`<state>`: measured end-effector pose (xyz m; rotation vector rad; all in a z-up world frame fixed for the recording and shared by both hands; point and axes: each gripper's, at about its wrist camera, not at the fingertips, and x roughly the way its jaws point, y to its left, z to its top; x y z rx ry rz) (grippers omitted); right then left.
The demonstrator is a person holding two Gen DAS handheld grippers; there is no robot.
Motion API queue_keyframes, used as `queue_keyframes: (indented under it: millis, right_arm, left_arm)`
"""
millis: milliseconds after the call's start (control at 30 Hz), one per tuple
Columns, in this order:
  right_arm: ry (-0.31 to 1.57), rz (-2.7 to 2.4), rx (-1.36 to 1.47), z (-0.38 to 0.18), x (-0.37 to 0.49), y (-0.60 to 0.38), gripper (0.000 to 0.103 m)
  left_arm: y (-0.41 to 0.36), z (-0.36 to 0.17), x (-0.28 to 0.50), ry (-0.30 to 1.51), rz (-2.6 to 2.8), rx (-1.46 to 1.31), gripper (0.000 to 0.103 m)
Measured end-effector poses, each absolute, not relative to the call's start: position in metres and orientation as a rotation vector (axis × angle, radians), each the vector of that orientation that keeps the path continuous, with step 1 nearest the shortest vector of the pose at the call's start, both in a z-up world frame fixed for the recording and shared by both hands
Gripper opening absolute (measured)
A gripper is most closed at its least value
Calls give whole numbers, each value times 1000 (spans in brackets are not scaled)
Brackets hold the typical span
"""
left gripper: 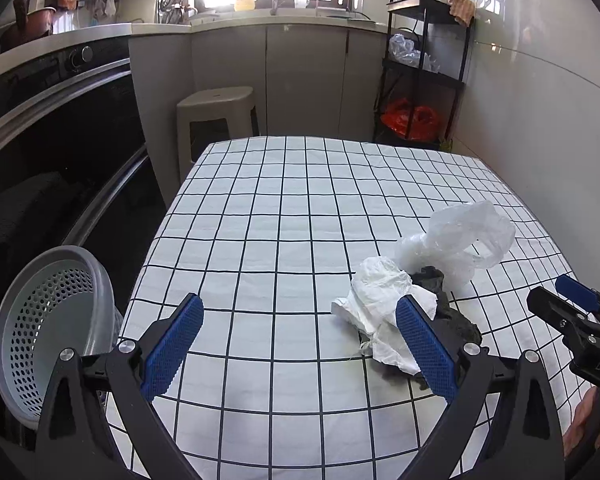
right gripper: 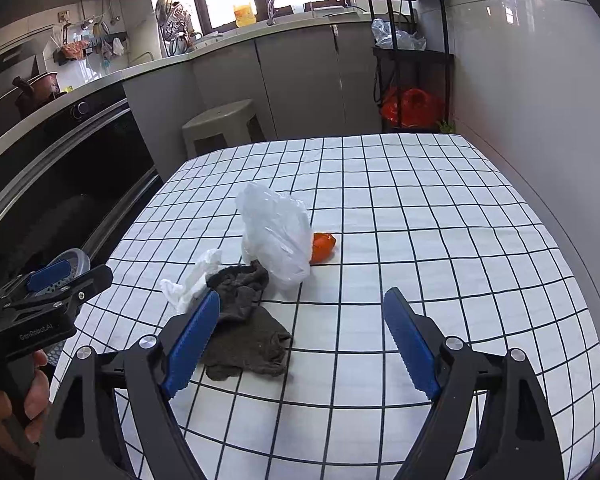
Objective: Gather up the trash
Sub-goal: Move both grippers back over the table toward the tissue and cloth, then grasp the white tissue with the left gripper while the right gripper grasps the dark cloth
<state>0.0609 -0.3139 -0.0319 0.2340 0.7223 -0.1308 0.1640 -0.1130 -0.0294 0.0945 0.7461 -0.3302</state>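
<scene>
On the checked tablecloth lies a small heap of trash: a clear plastic bag, a crumpled white tissue, a dark grey rag and an orange scrap behind the bag. My right gripper hovers open just short of the rag, its left finger over the rag's edge. In the left wrist view the tissue, rag and bag lie at the right. My left gripper is open over bare cloth, its right finger beside the tissue. Neither holds anything.
A grey perforated basket sits off the table's left edge. An oven front runs along the left, a beige stool stands beyond the table, and a black shelf rack with bags is in the far right corner. A tiled wall borders the right.
</scene>
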Motion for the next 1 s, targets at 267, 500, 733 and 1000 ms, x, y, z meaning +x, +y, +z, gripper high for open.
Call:
queue_keyframes:
  millis: [267,500,733,1000]
  right_arm:
    - [789,-118,270,-55,62,-324,80]
    - [805,-100,278,-58,63,-324,80]
    - [809,-100,296,-60,63,-329,80]
    - [806,-103,315,-59,64,-335,80]
  left_arm:
    - [-121,-43,162,767,-338,124,95]
    - [-133,-52,161,796,-366,135,95]
    - [-152,-55,161,802,-407,146,95]
    - [-178,-69,175,825,-421,165,95]
